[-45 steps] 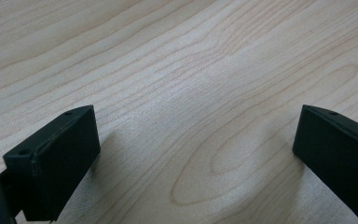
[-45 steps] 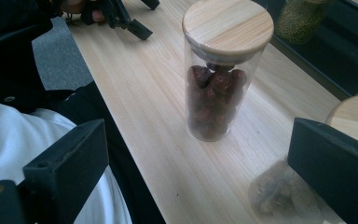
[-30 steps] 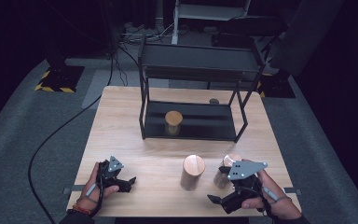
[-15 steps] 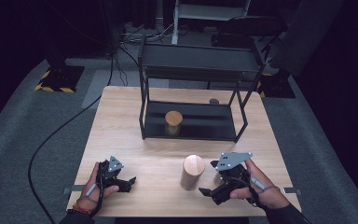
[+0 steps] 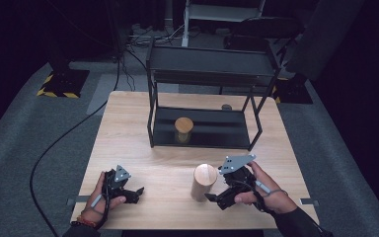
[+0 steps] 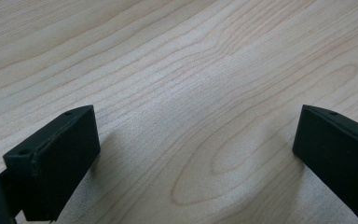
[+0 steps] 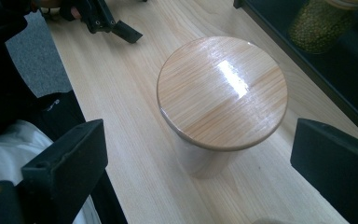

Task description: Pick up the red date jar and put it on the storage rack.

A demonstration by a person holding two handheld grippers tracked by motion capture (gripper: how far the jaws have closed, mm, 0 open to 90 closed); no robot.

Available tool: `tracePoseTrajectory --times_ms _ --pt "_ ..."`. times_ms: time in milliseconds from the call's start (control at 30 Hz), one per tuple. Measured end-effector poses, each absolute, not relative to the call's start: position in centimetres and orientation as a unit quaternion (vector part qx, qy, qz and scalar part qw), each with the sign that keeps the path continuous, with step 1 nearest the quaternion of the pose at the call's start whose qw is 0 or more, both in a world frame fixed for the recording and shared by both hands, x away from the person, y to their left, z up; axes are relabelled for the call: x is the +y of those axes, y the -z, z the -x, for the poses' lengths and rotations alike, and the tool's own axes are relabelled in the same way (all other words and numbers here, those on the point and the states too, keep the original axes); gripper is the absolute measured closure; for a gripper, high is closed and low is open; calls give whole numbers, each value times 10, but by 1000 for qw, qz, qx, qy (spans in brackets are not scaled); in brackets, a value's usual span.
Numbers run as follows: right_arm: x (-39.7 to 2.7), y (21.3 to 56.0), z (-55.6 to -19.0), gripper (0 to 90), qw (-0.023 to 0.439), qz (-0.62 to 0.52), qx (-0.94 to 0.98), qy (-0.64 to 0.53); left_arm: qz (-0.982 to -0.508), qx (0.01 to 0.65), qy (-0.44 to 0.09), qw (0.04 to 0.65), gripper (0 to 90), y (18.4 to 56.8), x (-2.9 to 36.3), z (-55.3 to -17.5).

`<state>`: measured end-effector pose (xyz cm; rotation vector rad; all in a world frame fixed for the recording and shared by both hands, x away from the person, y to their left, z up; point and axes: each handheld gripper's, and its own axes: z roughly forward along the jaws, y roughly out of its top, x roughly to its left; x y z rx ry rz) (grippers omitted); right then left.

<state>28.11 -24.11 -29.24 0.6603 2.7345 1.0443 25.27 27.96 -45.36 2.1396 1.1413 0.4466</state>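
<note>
While the right gripper [image 5: 211, 197] closes in on the wooden-lidded jar [image 5: 204, 181] from the jar's right, its jaws stand wide apart and have just been opening a little further; the right gripper view shows the jar [image 7: 222, 95] ahead of the jaws and between their lines, with no pad touching it. The jar stands upright near the front edge of the table [image 5: 128, 128], roughly at the middle of that edge, well in front of the black shelf rack [image 5: 207, 74] that occupies the back half. A second jar with a wooden lid [image 5: 183, 129] sits on the rack's lower shelf, and from what the right gripper view shows it [image 7: 324, 23] holds something green.

The left gripper [image 5: 137, 191] rests near the front left corner, its jaws open over bare wood with nothing between them.

The likely next step is a grasp on the standing jar, and the risk lies in the approach. The jar looks tall for its base, and the gripper comes in low and tilted from the side; if one jaw tip meets the body before the other, it could push the jar toward the left or tip it. The lid overhangs the body, so a squeeze taken on the lid alone might lift it off or slip on the glossy wood.
</note>
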Motion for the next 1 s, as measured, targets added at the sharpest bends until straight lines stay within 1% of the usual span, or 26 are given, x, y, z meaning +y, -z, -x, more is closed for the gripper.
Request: tracePoseTrajectory --times_ms 633,1000 --pt "-218 297 -305 37 49 -235 917 -319 -819 437 -171 332 2 454 280 -253" --pt "-206 299 -310 38 43 -248 917 -308 -819 436 -171 331 3 454 280 -253"
